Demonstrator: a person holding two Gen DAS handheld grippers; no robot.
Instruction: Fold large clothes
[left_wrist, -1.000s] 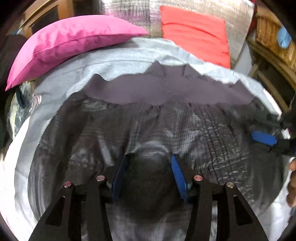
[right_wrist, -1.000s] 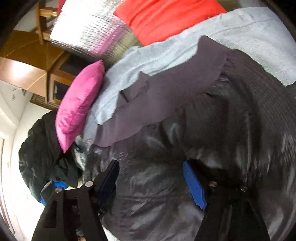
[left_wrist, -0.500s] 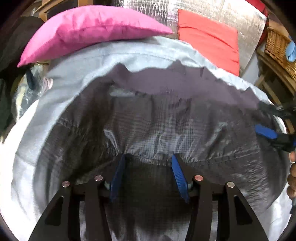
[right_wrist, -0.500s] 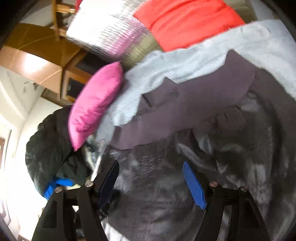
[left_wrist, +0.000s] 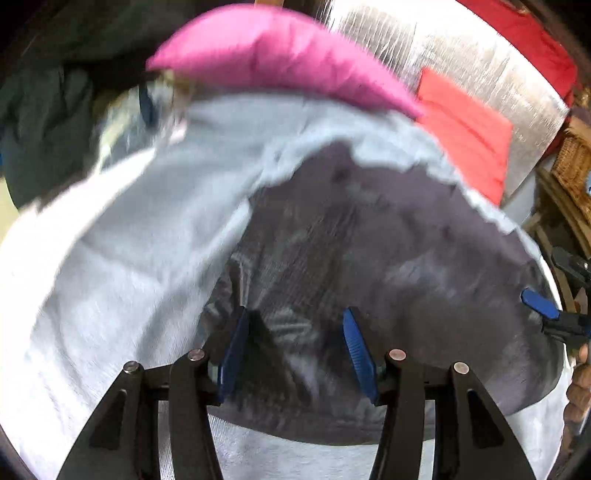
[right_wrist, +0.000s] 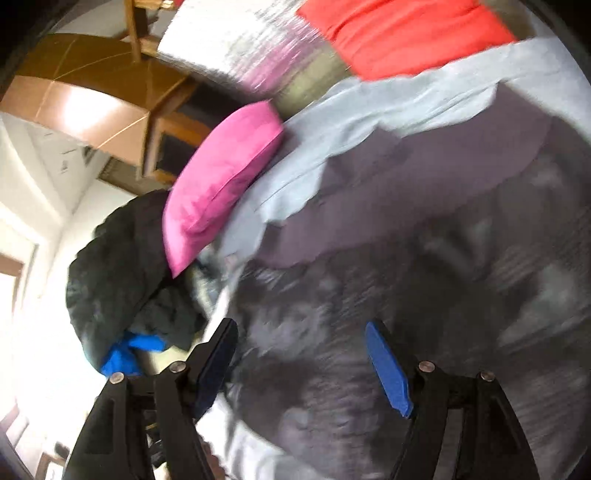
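Note:
A dark, shiny quilted garment with a plain purple-grey band along its far side lies spread on a pale grey sheet. My left gripper stands half open low over the garment's left edge, a ridge of fabric lying between its blue pads. Nothing shows the pads pressing on the fabric. My right gripper is wide open above the garment, near its corner. It also shows at the right rim of the left wrist view as the right gripper, jaws apart. Both views are motion-blurred.
A pink pillow lies at the sheet's far edge, with a red cushion and a silver padded mat behind. A heap of dark clothes sits off the left side, and a wicker basket is at the right. A person's hand is at the right rim.
My left gripper slid from the garment's middle to its left edge, rolling a little. My right gripper lifted slightly and swung, so more of the room shows at the left. Jaw gaps look unchanged.

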